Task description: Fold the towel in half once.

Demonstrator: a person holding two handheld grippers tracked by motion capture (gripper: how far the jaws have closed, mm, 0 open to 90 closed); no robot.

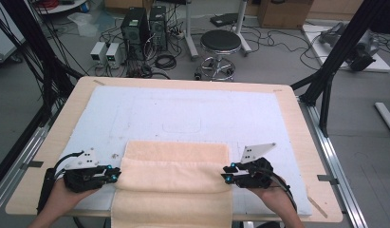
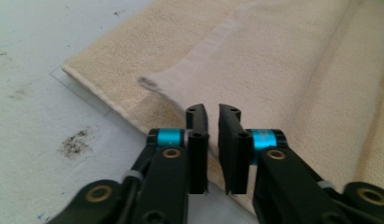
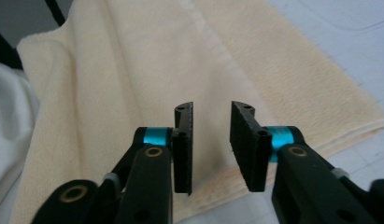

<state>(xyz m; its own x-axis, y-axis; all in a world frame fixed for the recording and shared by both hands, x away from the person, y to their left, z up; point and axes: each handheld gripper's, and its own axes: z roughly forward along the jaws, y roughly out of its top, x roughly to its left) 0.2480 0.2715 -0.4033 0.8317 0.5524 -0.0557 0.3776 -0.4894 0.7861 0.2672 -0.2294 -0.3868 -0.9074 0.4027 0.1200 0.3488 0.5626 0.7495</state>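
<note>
High view: grippers (image 1: pixel 113 175) (image 1: pixel 227 172) flank towel (image 1: pixel 176 175).

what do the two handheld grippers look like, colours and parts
Both the left gripper and right gripper have black linkage bodies with brass-coloured pivot rings, flat black jaws and bright blue bands just behind the jaws. Each carries a grey three-cornered plate on top with small holes, and a black cable trails back along each forearm.

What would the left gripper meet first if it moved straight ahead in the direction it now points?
Most likely the folded edge of the cream towel, just ahead of the left gripper, whose jaws stand slightly apart with nothing between them. Exact depth is unclear.
</note>
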